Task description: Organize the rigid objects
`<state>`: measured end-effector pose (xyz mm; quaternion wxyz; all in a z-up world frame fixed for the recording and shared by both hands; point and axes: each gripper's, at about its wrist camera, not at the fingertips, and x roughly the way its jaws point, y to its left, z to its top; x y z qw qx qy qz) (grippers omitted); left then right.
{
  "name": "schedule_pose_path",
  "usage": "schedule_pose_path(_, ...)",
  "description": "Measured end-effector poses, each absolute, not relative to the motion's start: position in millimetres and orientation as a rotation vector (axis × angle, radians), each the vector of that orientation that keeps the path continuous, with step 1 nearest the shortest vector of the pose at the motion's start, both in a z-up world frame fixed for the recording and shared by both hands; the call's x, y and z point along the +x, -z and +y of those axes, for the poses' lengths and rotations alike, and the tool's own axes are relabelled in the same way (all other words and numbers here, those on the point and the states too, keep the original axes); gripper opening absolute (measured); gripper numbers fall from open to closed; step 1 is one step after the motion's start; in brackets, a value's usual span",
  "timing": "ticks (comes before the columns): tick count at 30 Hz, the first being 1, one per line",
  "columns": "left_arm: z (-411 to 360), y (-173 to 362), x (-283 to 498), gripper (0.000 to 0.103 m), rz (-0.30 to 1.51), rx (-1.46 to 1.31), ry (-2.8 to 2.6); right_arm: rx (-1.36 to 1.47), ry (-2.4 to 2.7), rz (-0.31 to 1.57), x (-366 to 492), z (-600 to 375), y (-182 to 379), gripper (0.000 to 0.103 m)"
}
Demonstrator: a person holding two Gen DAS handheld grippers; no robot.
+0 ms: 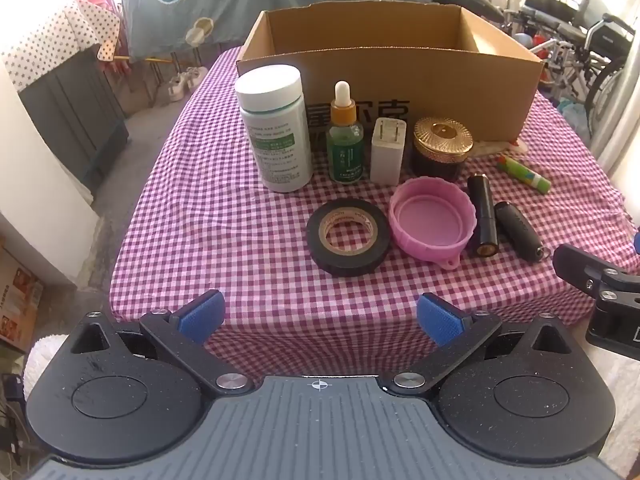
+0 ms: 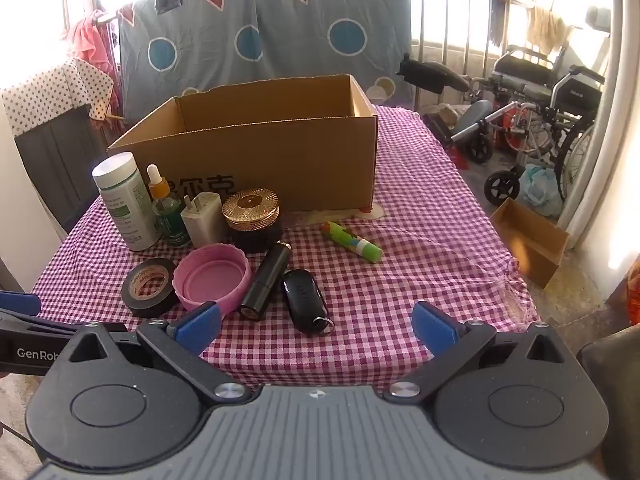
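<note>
Left claw (image 1: 320,316): blue pads spread wide, nothing between them, hovering off the near edge of the tabletop (image 1: 208,216) and angled down at the objects. Right claw (image 2: 316,326): likewise spread wide and empty, near the same edge, just beside the left.

Nearest row on the checked cloth: black tape roll (image 1: 347,237), pink lid (image 1: 434,222) lying open side up and just beside the roll, black tube (image 1: 483,216) lying on its side, black key fob (image 1: 519,230) beside it. The fob sits closest to the right claw.

Second row, standing upright just in front of the box: white bottle (image 1: 276,128), green dropper bottle (image 1: 345,136), white plug adapter (image 1: 388,150), dark jar with gold lid (image 1: 442,148). Green glue stick (image 1: 522,175) lies apart, to the right.

Cardboard box (image 1: 400,28): open top, at the far end of the tabletop. Visible inner walls are bare; the floor of the box is hidden from both views, so contents cannot be confirmed.

Judgement: task at or near its start. All nine objects are on the cloth, none is gripped, none is seen in the box. Presumably all remain to be moved into the box.
</note>
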<state>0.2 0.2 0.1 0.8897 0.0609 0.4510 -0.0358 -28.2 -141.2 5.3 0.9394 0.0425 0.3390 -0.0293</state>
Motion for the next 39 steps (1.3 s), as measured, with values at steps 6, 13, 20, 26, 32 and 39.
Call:
schedule_pose_path(6, -0.2, 0.1, 0.2, 0.103, 0.939, 0.123, 0.076, 0.09, 0.052, 0.689, -31.5, -140.9, -9.8, 0.103)
schedule_pose_path(13, -2.6, 4.8, -4.3, 0.103, 0.933, 0.13, 0.086, 0.082, 0.073, 0.693, -29.7, -141.1, -5.4, 0.103)
schedule_pose_path(20, -0.8, 2.2, -1.8, 0.103, 0.945, 0.117, 0.087, 0.077, 0.088, 0.707, -27.9, -135.6, -8.1, 0.103)
schedule_pose_path(26, 0.0, 0.4, -2.4, 0.103, 0.941, 0.115, 0.087, 0.072, 0.098, 0.705, -28.4, -135.3, -9.6, 0.103)
schedule_pose_path(32, 3.5, -0.7, -3.0, 0.103, 0.942, 0.106, 0.085, 0.062, 0.097, 0.715, -27.5, -131.4, -8.8, 0.103)
schedule_pose_path(39, 3.9, -3.0, -3.9, 0.103, 0.936, 0.11, 0.087, 0.061, 0.1, 0.715, -28.4, -129.4, -11.4, 0.103)
